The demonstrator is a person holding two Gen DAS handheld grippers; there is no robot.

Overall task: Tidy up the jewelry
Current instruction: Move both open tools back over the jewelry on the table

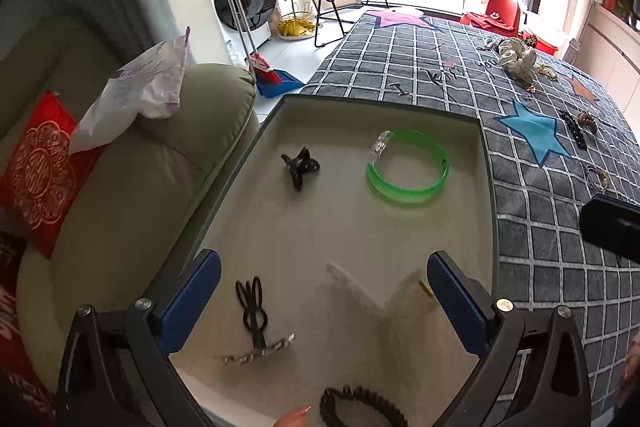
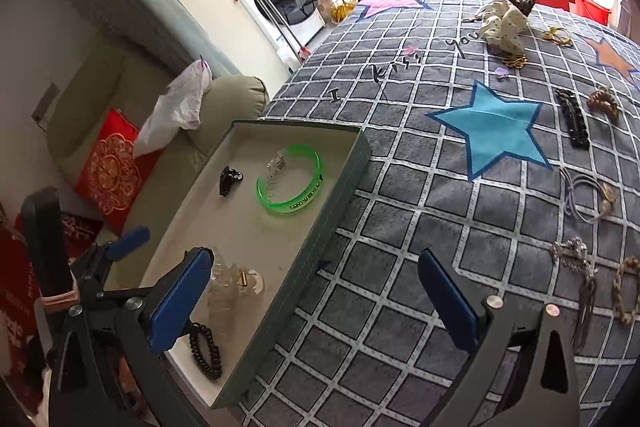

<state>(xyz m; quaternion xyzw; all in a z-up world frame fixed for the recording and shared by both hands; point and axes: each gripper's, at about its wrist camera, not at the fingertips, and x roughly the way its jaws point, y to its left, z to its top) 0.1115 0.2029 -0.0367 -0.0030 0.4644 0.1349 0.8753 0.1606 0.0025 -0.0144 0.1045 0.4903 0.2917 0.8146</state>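
Note:
A shallow grey-green box (image 1: 489, 163) (image 2: 320, 235) sits at the left edge of a checked grey bedspread. In it lie a green bangle (image 1: 408, 167) (image 2: 290, 183), a black claw clip (image 1: 299, 167) (image 2: 230, 179), a clear claw clip (image 1: 372, 291) (image 2: 232, 283), a black hair tie (image 1: 252, 303), a metal barrette (image 1: 260, 349) and a black coil tie (image 1: 360, 407) (image 2: 205, 351). My left gripper (image 1: 324, 291) hangs open and empty over the box. My right gripper (image 2: 312, 291) is open and empty over the box's right wall. Loose pieces lie on the bedspread: black barrette (image 2: 573, 123), lilac hair tie (image 2: 584, 203), silver chain (image 2: 576, 259), braided tie (image 2: 626, 291).
A cream scrunchie pile (image 2: 504, 23) and gold pieces (image 2: 558, 35) lie farther back on the bed. A beige sofa (image 1: 132, 187) with a red cushion (image 1: 40, 171) stands left of the box. A washing machine and folding chair stand by the window.

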